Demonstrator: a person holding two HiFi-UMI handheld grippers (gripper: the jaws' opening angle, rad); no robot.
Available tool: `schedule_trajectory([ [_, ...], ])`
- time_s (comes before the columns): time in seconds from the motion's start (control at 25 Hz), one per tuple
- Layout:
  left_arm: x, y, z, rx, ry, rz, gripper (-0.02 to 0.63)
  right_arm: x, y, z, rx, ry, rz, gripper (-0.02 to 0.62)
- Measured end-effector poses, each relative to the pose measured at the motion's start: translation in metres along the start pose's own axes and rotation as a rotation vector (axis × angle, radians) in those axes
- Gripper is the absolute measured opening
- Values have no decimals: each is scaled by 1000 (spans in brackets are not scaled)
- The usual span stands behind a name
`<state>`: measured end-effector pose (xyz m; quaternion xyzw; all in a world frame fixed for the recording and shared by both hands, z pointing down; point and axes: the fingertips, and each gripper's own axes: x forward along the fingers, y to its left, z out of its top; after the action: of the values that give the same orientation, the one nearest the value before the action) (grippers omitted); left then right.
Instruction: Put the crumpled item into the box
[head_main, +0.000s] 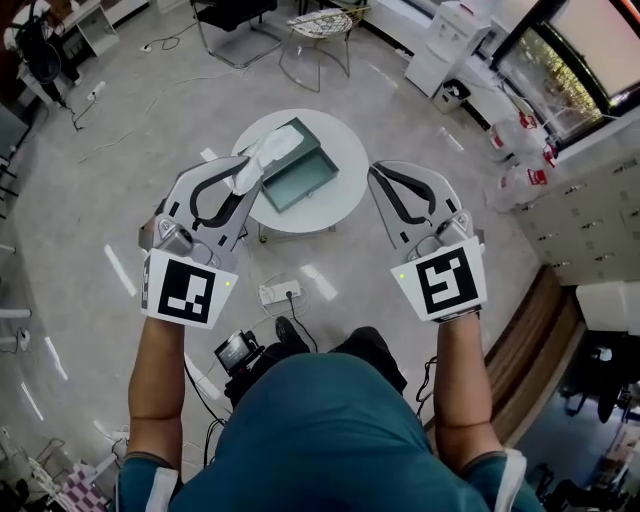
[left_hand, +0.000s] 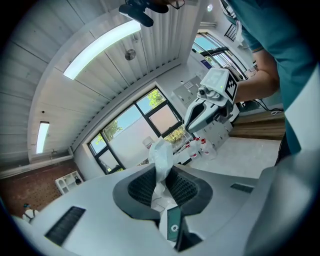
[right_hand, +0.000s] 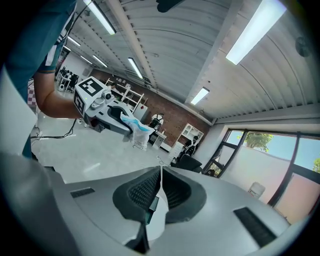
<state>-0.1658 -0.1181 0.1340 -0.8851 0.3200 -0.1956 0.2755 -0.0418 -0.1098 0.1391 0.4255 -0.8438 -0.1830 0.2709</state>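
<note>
Rnd white table (head_main: 300, 218) — chair (head_main: 322, 26) behind

Bright, even indoor light fills all three views. Overhead lighting leaves pale streaks on the glossy grey floor (head_main: 90, 200) in the head view, where the round table (head_main: 345, 190) throws barely a shadow. Fisheye lenses bow straight lines toward the edges, and both gripper views darken to black at the corners. A long ceiling light panel (left_hand: 100, 47) glares in the left gripper view; daylight bleaches the windows (left_hand: 145, 117) behind the crumpled tissue (left_hand: 161, 155), itself pale against them.
</note>
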Motion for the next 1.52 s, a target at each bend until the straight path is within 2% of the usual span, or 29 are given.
schedule_trajectory([
  [0.24, 11, 14, -27, -46, 12, -2, 72, 31, -2, -4, 5, 10, 19, 40],
  [0.4, 23, 24, -51, -44, 46, 12, 72, 64, -11, -14, 0, -7, 42, 40],
  [0.8, 75, 49, -87, -95, 133, 62, 72, 131, -55, -35, -24, -55, 131, 40],
  [1.12, 142, 41, -137, -151, 206, 34, 72, 180, -80, -94, 16, -24, 188, 40],
  [1.52, 215, 9, -199, -201, 266, -20, 72, 224, -84, -179, 74, 26, 239, 40],
])
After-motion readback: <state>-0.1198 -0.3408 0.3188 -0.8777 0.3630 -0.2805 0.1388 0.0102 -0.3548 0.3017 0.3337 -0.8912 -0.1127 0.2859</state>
